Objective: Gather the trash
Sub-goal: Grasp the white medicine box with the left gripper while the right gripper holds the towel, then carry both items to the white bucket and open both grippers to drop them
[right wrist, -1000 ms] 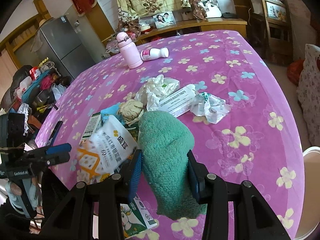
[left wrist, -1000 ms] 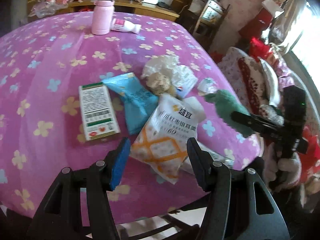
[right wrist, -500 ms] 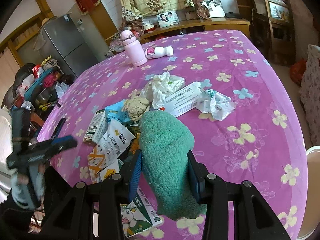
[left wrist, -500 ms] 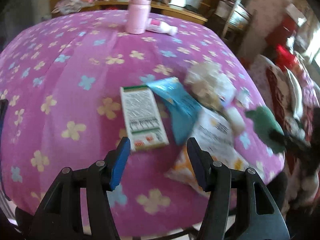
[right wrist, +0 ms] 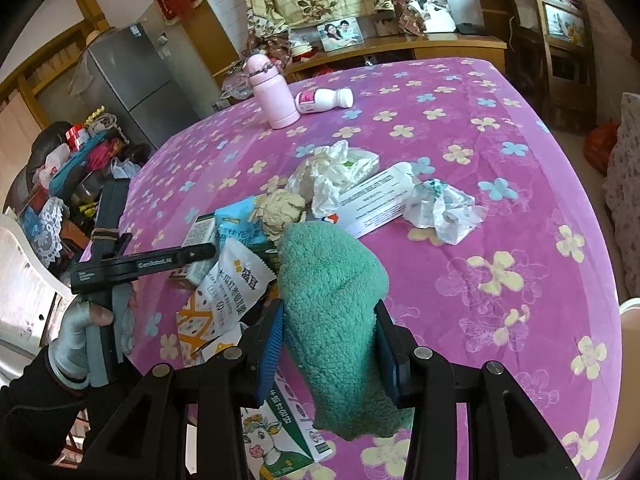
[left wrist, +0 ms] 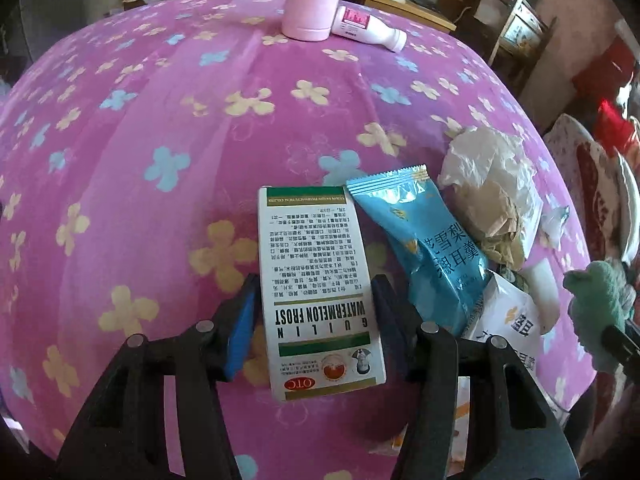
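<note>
Left gripper (left wrist: 312, 300): jaws straddle white medicine box (left wrist: 316, 280) lying flat near table's near edge, closing in just now, pads beside box's long sides, not yet pressing. Blue snack pouch (left wrist: 424, 248) touches box's right side; crumpled paper wad (left wrist: 492, 196) beyond it toward right edge. Pink flask (left wrist: 312, 0) upright at far edge, small white bottle (left wrist: 368, 28) lying beside it. Right gripper (right wrist: 328, 344): clenched on green fleece cloth (right wrist: 332, 292) above near edge of pink flowered tablecloth (right wrist: 520, 280). White-orange snack bag (right wrist: 224, 292) lies left of cloth.
</note>
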{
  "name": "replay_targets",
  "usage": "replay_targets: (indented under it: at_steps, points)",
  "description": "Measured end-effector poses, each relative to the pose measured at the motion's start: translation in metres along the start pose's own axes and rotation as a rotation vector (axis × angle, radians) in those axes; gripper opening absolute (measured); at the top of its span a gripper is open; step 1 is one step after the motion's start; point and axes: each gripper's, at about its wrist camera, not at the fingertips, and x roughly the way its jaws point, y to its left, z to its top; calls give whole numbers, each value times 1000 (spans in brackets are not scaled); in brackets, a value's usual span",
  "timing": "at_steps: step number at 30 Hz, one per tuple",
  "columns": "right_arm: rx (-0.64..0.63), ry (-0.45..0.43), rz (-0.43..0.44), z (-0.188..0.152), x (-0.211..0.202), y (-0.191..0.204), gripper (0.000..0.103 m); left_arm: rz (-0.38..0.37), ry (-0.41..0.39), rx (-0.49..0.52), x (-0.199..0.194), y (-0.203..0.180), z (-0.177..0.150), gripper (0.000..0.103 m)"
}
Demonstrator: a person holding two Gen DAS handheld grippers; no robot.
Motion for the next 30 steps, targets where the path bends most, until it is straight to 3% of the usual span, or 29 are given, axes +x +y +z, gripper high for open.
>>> replay_targets:
  at_steps: [6,10,13,21,30]
  points:
    - [37,-31,-8,0,-12,-16,41,-38,-77,15,-47,-11,3,53]
    - [61,-54,-33,-2,-26,-33,41,-84,-116,77,-76,-48,8,53]
    - [88,-68,-57,-5,-38,-47,41,-162,-112,112,-87,-76,9,53]
    - [168,-126,-138,-21,-83,-92,41,-313,-34,292,-79,-198,1,53]
    - [317,-165,-331,-63,-135,-172,41,-404,38,449,-51,-335,-22,53]
